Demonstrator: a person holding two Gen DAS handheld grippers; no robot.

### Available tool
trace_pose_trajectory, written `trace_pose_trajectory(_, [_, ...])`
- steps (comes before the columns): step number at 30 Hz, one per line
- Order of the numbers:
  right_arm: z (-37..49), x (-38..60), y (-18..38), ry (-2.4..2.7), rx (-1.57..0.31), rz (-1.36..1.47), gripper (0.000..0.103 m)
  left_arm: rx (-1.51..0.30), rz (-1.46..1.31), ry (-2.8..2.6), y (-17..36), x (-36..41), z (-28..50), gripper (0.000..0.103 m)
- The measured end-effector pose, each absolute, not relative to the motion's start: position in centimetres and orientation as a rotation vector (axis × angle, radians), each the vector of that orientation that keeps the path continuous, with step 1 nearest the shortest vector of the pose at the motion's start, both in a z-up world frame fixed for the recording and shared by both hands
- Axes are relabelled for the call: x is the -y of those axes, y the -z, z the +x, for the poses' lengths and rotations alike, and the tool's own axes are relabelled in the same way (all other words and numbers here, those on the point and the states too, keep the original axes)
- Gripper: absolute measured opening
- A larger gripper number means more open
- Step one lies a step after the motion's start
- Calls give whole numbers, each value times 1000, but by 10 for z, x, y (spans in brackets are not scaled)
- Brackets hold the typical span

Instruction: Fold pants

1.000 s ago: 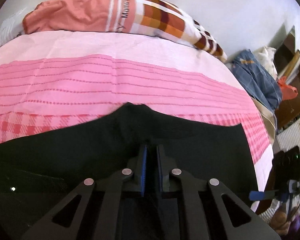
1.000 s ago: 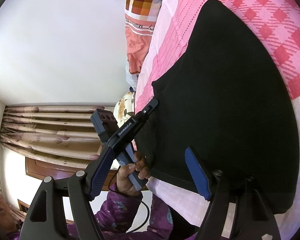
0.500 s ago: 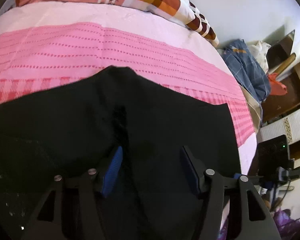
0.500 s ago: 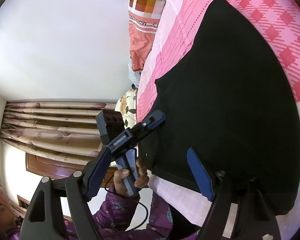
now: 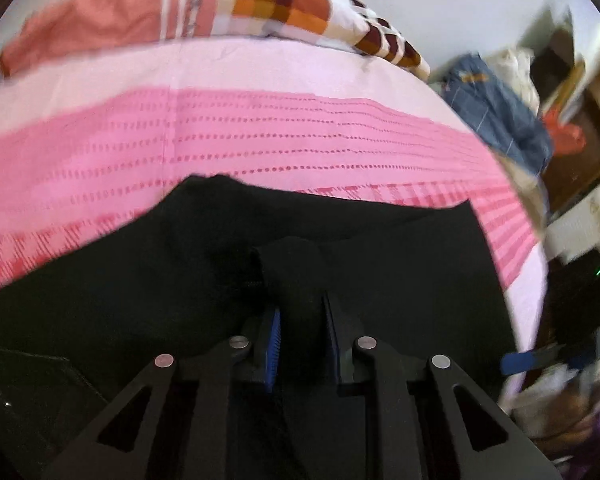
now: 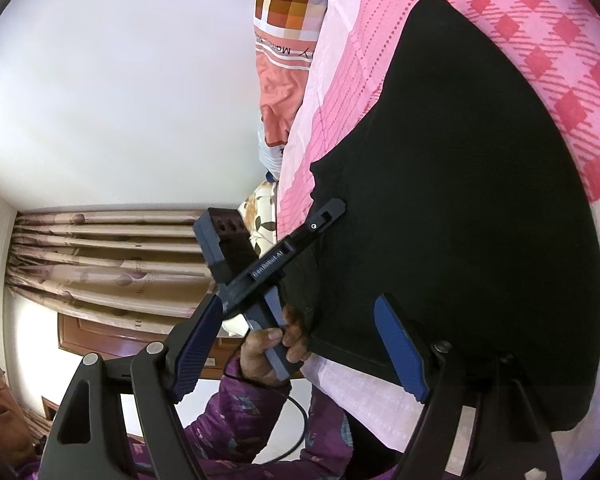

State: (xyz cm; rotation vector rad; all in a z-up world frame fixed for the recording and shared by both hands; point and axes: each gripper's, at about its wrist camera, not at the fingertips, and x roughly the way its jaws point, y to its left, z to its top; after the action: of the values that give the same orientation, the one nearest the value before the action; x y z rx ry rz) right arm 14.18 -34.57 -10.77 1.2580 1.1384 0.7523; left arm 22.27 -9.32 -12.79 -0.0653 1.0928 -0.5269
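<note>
Black pants (image 5: pixel 380 264) lie spread flat on a bed with a pink patterned sheet (image 5: pixel 260 148), covering its near part. In the left wrist view their long axis runs left to right across the bed, with the straight hem end to the right and a rounded bulge of cloth toward the far side.

A rolled quilt (image 5: pixel 220 4) in salmon and orange checks lies along the far edge of the bed against the white wall. To the right, off the bed, sit a heap of blue denim (image 5: pixel 496 112), a red item and wooden furniture, all blurred. In the right wrist view, striped curtains (image 6: pixel 112 256) hang beyond the left-hand end of the bed.

The left claw (image 5: pixel 300 344) is narrow and closing, its blue pads pinching a raised fold of the pants between them. A hand (image 6: pixel 276 340) in a purple sleeve holds its grip.

The right claw (image 6: pixel 300 344) stands wide, hovering at the near edge of the pants, nothing pressed between its pads.
</note>
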Motion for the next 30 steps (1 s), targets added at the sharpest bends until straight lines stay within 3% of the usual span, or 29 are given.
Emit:
trace_pose_trajectory(14, [143, 345, 109, -766, -1141, 1255, 76, -1039, -54, 451, 129, 90, 220, 20])
trace_pose_trajectory(17, [143, 346, 108, -766, -1142, 1261, 76, -1044, -73, 446, 130, 89, 220, 27])
trace_pose_trajectory(19, [144, 346, 106, -768, -1143, 1256, 76, -1056, -93, 442, 129, 82, 222, 40])
trace_pose_trajectory(21, [144, 345, 99, -775, -1126, 1240, 77, -1093, -159, 451, 124, 72, 221, 61])
trace_pose_trajectory(27, [149, 316, 71, -812, -1108, 1052, 79, -1074, -228, 392, 101, 36, 199, 78])
trace_pose_trajectory(30, [154, 284, 64, -812, -1145, 877, 79, -1064, -218, 307, 96, 10, 185, 80])
